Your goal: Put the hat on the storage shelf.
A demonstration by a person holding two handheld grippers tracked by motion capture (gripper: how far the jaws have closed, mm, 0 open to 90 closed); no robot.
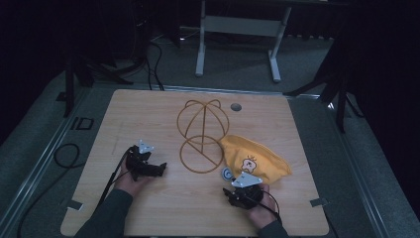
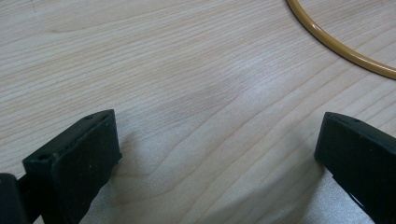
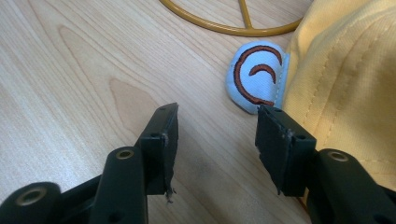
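Pale wooden table (image 1: 148, 114) in a dark room. Just ahead of the open, empty right gripper (image 3: 217, 135) lies a yellow cloth hat (image 1: 255, 158) bearing a cartoon chick and a blue patch (image 3: 254, 77) with brown curves. Beyond it sits a gold wire frame (image 1: 202, 136). Well apart, the left gripper (image 2: 215, 154) also gapes empty.
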